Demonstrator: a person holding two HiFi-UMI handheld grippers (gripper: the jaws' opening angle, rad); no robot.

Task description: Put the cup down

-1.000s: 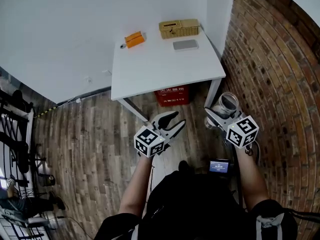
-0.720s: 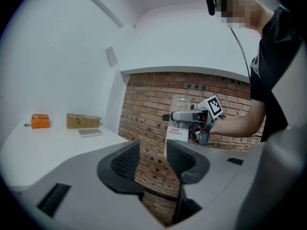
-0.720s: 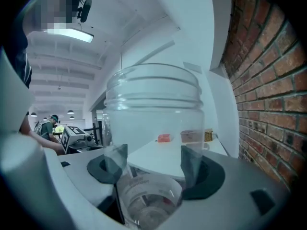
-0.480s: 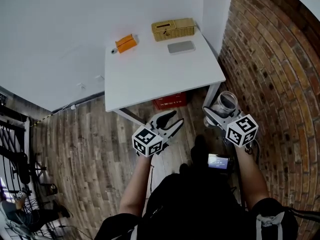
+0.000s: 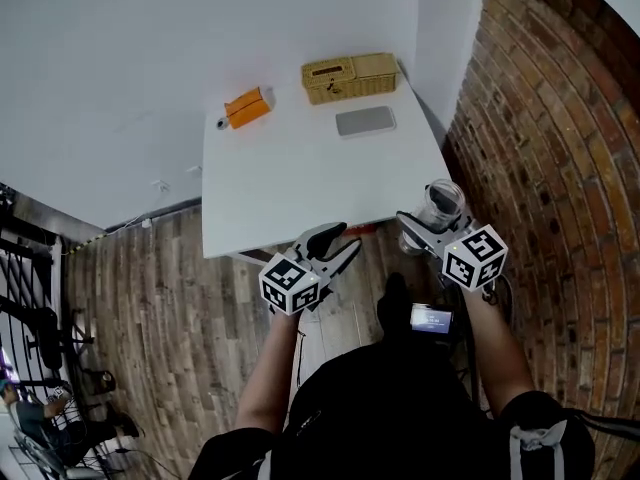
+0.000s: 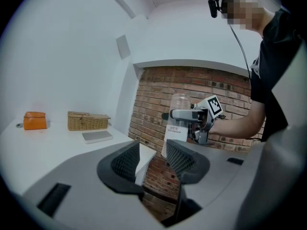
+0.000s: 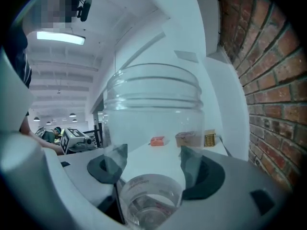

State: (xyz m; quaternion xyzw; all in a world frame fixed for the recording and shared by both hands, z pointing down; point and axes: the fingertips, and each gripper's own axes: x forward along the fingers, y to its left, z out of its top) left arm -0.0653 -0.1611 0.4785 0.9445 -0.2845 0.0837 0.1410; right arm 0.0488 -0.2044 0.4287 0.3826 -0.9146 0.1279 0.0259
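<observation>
The smooth white counter (image 5: 300,168) lies flat ahead of me. My right gripper (image 5: 420,230) is the nearer one, and its jaws clamp the clear, ribbed plastic cup (image 5: 441,203) upright in the air by the near right corner. My left gripper (image 5: 333,251) is empty, jaws narrowly apart.

Left tool (image 5: 340,240) stands parted and empty; right tool (image 5: 432,218) clamped, both pointing forward.

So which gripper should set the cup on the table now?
Right: the right gripper holds the clear cup by the near right corner of the table. The left gripper is empty, jaws apart.
</observation>
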